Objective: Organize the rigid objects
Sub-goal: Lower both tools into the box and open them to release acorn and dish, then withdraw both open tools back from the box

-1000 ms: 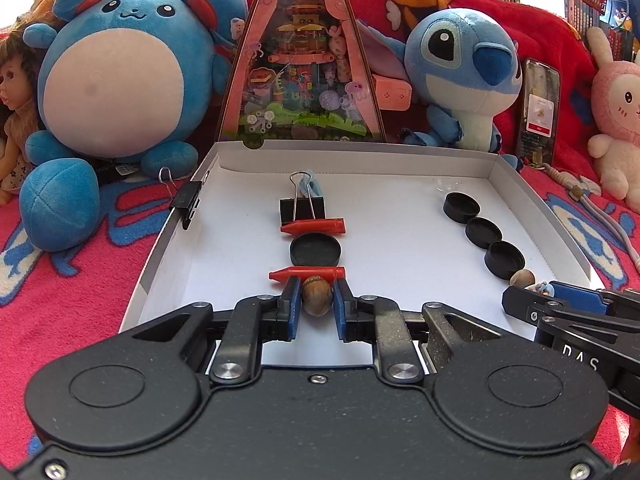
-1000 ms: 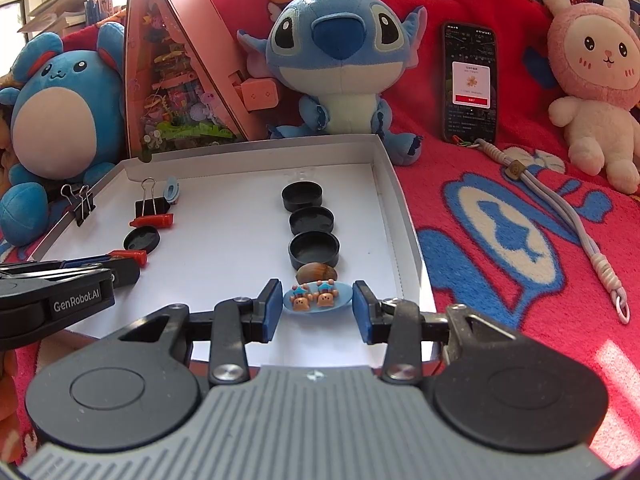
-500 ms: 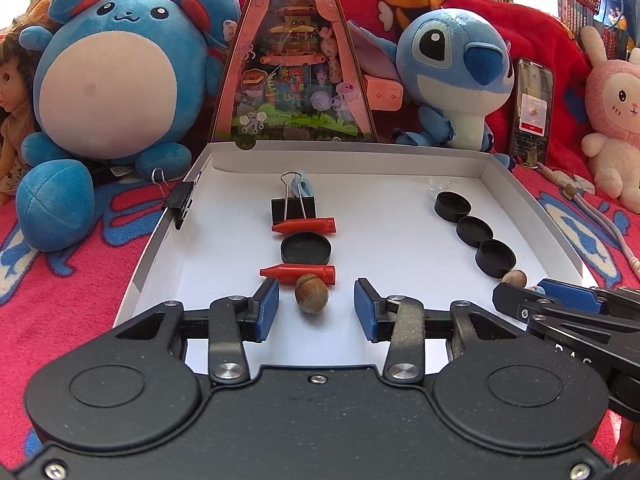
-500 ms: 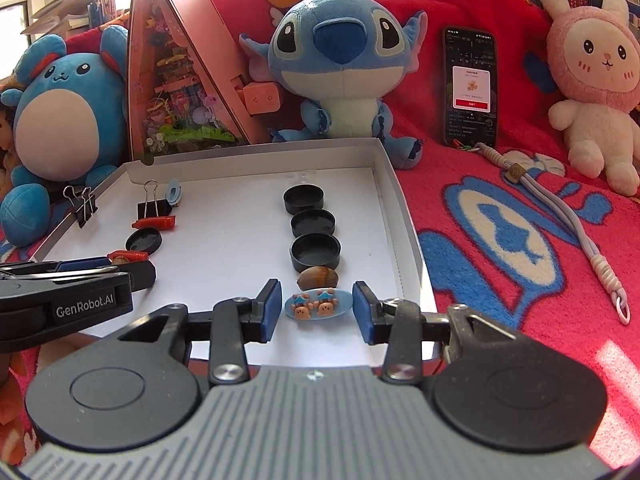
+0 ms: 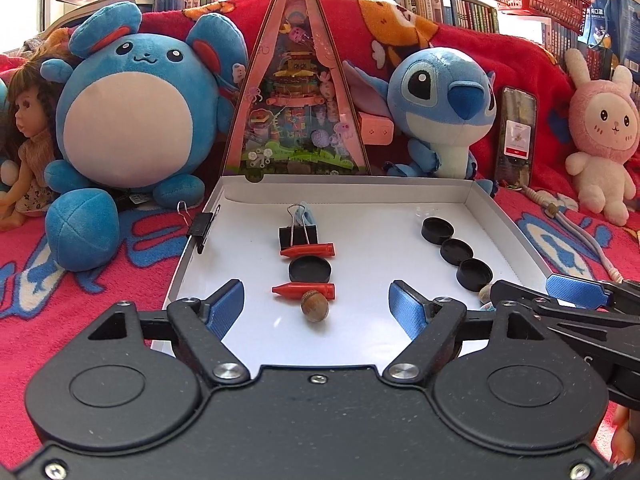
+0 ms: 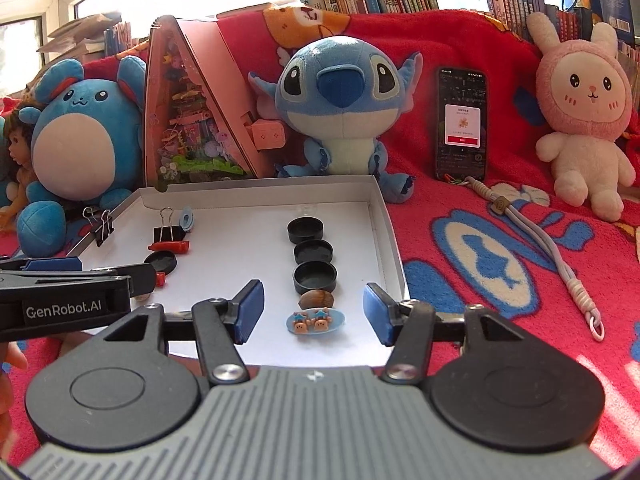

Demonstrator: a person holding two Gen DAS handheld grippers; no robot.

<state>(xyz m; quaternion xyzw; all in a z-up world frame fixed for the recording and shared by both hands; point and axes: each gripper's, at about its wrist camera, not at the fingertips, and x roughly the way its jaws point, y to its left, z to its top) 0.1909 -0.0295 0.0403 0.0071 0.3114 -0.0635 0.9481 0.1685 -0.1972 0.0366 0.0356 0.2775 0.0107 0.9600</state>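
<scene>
- The left gripper [image 5: 316, 305] is caught mid-release: jaws are spreading, blue pads well clear of the acorn [image 5: 315, 305], nothing pinched.
- The acorn is parked on the white tray [image 5: 360, 344] floor, dead centre between the left pads, touching the near red crayon tip [image 5: 304, 291] at the near end of the left column (binder clip [image 5: 298, 236], crayon tip, black cap [image 5: 310, 270], crayon tip).
- Same deal for the right gripper [image 6: 313, 312]: jaws opening, the blue oval charm [image 6: 316, 321] lying flat between the pads, untouched.
- The charm's long axis runs across the gap, pad to pad, and it sits just nearer than the brown nut [image 6: 316, 299] ending the right column of caps.
- Each piece is nearest its own gripper, so a straight pull-back is probably all that's needed; a sideways drift could clip the acorn, which looks likely to roll.
</scene>
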